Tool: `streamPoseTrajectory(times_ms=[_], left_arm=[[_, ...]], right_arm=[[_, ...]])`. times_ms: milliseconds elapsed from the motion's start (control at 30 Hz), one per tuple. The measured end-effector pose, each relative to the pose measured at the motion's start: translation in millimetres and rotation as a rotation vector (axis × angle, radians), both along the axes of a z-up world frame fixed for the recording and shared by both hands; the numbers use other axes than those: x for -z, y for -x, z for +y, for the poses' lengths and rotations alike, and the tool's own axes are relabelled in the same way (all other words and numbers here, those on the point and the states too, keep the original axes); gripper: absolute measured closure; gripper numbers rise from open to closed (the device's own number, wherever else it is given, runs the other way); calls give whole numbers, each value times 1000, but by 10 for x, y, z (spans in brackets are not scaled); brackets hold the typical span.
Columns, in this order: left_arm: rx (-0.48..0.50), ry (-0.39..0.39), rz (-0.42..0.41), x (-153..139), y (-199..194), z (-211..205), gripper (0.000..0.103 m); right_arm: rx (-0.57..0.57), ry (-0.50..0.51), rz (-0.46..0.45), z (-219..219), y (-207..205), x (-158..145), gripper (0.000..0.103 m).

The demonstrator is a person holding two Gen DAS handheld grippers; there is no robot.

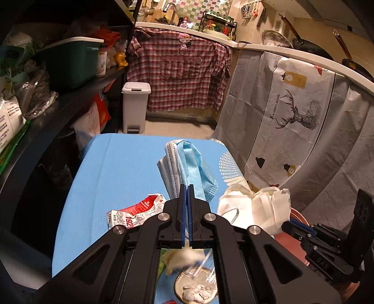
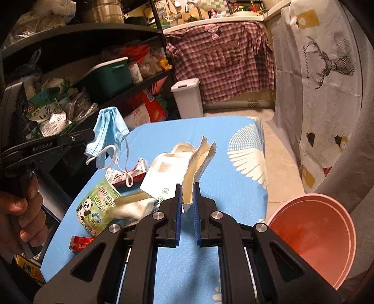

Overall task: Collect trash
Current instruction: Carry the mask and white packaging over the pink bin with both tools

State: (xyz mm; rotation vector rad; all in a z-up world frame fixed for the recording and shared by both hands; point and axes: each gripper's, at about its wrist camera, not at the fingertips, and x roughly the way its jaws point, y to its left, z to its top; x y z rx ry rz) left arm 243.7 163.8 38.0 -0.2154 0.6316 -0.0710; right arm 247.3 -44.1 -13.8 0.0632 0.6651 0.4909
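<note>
Home kitchen, sink tap (image 1: 171, 10) on tiled counter, hanging pans (image 1: 303, 42), pedal bin (image 1: 135, 107), cluttered pantry shelves (image 2: 93, 77)

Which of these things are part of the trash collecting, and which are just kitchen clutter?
Part of the job:
- blue face mask, in left claw
- torn white paper bag, in right claw
- milk carton
- pink basin

Just lying about:
- checked shirt
- green bin
- deer-print sheet
</note>
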Motion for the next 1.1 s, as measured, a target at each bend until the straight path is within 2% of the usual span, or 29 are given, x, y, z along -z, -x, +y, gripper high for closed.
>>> streamPoseTrajectory(times_ms=[367, 600, 800, 900, 1100], left_arm=[[15, -16, -13, -96, 180, -133, 102], [32, -18, -29, -168, 269, -230, 102], [49, -30, -44, -209, 321, -309, 102], [61, -34, -50, -216, 346, -355, 102], [84, -65, -50, -194, 347, -495, 102]], right_arm=[[36, 19, -69, -230, 183, -245, 94], [63, 39, -115, -464, 275, -522, 94], [71, 91, -180, -663, 409, -683, 94], [93, 104, -212, -771, 432, -698, 94], [140, 74, -180, -933, 364, -564, 94]])
